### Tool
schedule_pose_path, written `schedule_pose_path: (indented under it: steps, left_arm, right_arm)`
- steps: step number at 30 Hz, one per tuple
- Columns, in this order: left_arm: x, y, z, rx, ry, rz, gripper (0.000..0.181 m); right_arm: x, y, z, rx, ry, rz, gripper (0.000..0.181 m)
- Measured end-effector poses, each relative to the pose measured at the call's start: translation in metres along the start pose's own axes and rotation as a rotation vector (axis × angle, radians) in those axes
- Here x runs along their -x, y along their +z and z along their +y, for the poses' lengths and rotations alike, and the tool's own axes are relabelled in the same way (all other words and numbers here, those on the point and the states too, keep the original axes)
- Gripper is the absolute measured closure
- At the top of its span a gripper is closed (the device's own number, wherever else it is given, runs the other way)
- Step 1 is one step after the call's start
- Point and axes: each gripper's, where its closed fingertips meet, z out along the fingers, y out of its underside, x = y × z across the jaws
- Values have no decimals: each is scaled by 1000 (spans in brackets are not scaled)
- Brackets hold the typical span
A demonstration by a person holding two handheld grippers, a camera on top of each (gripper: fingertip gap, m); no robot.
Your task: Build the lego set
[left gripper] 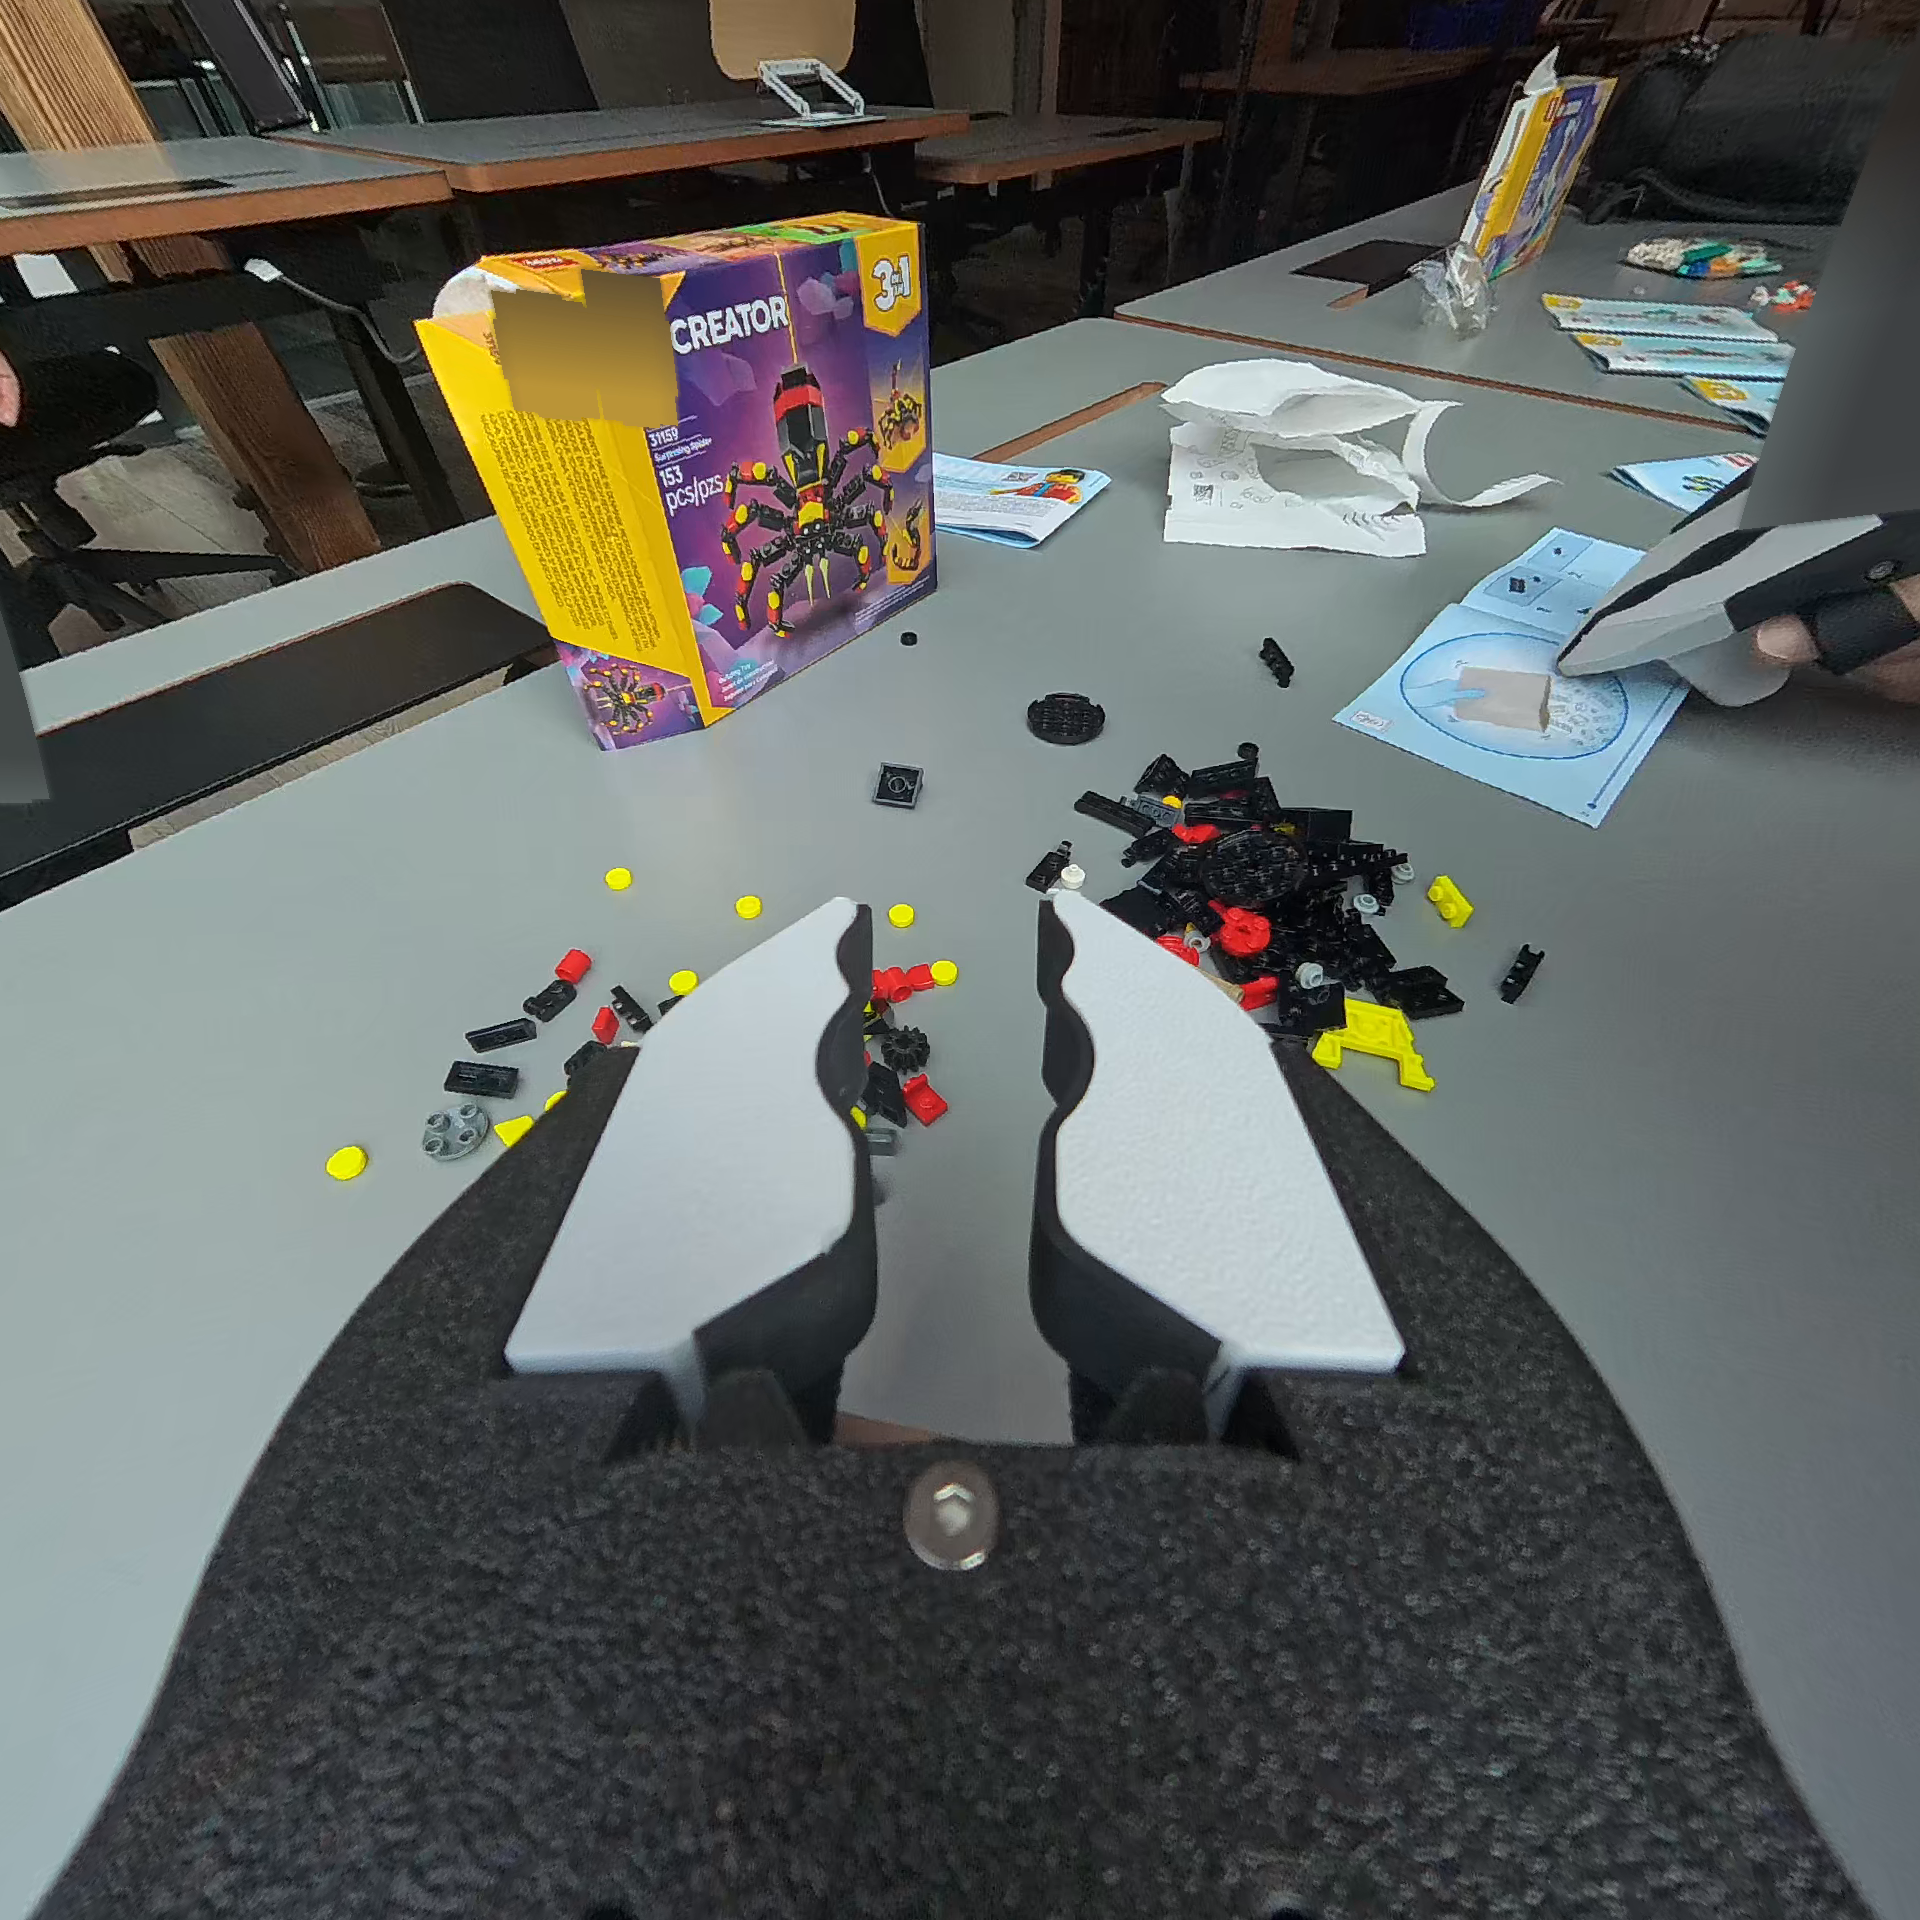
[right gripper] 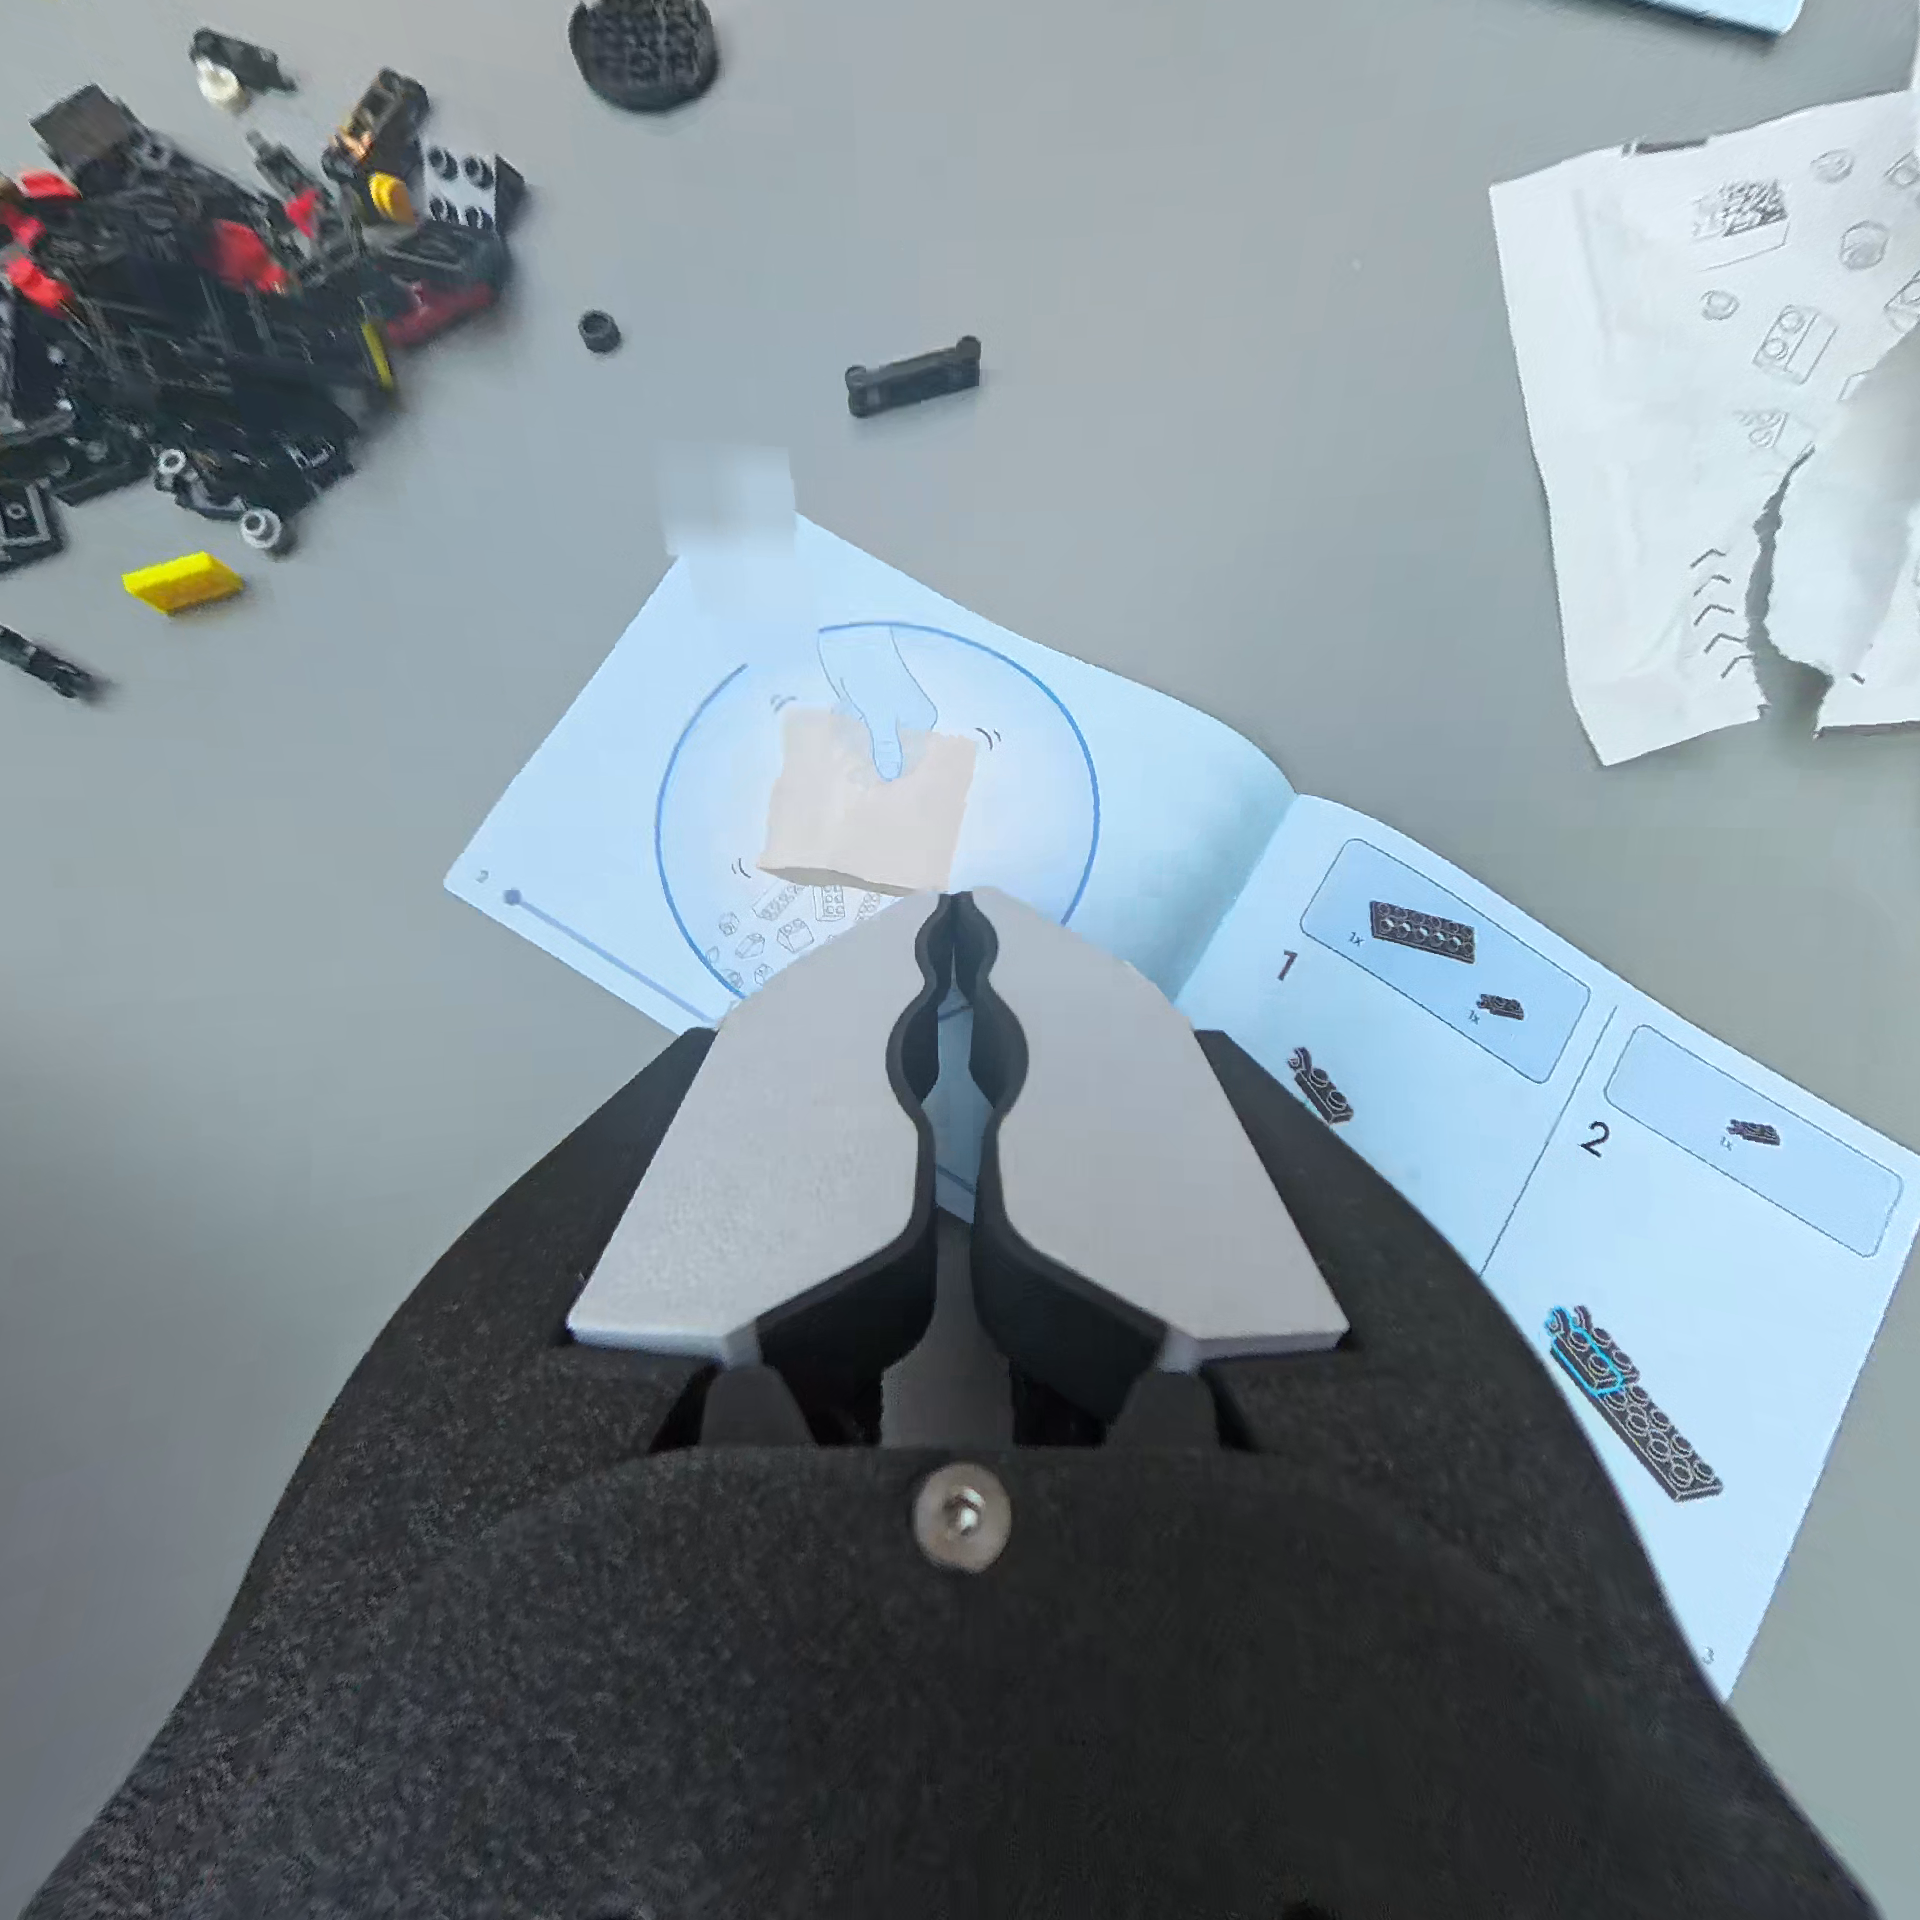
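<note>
Lego pieces (left gripper: 1262, 904) lie loose on the grey tabletop (left gripper: 312, 1351), most of them in one black, red and yellow heap just right of the left hand-held gripper (left gripper: 951, 914), the rest scattered thinly to its left; the left hand-held gripper hovers above them with its fingers apart and nothing between them. Writing is plentiful but stays unquoted: the purple and yellow box (left gripper: 707, 468) stands upright beyond the pieces with its end flap torn open, printed with a black spider model and text on its front and side; the open blue booklet (right gripper: 1143, 935) carries numbered building steps and a round drawing of a bag being emptied. The right hand-held gripper (right gripper: 961, 899) has its fingers closed together, with nothing seen between them, the tips over the booklet's left page. Only the left wrist view shows the box, a second small leaflet (left gripper: 1013, 494) behind it, the neighbouring desk with another opened box (left gripper: 1538, 156) and more leaflets, and the right hand-held gripper from the side with the person's hand (left gripper: 1849, 649) on it; only the right wrist view shows the booklet's right page and its pictured black plates. Both views show one torn white paper bag (left gripper: 1309, 457) and one black round plate (left gripper: 1065, 717) lying apart from the heap. Loose yellow round studs (left gripper: 618, 879) near the left hand-held gripper number at least six.
</note>
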Motion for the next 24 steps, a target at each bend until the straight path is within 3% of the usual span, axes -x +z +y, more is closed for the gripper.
schedule_pose_path:
  steps: [1,5,9,11,14,17,20,24]
  left_arm:
    - [0,0,-1,1,1,0,151]
    - [-8,2,-6,0,11,8,151]
    - [-15,6,-4,32,33,12,151]
    - [-18,8,-6,27,23,15,151]
    - [-23,10,-15,-15,-1,5,151]
    - [-30,12,-29,-113,-42,4,151]
    - [-42,17,-38,-217,-109,46,151]
    - [-54,22,-37,-241,-219,140,151]
  right_arm:
    - [1,-10,-8,-73,7,22,181]
    - [0,-91,-40,-503,14,99,179]
    - [-17,-112,-1,-395,26,135,172]
    - [-24,-125,5,-442,2,180,171]
    - [-35,-195,-18,-871,-47,339,170]
    - [-46,-251,-25,-1124,-32,401,167]
    - [-56,-262,-27,-1171,-14,349,163]
    - [-64,-248,-28,-1153,41,233,157]
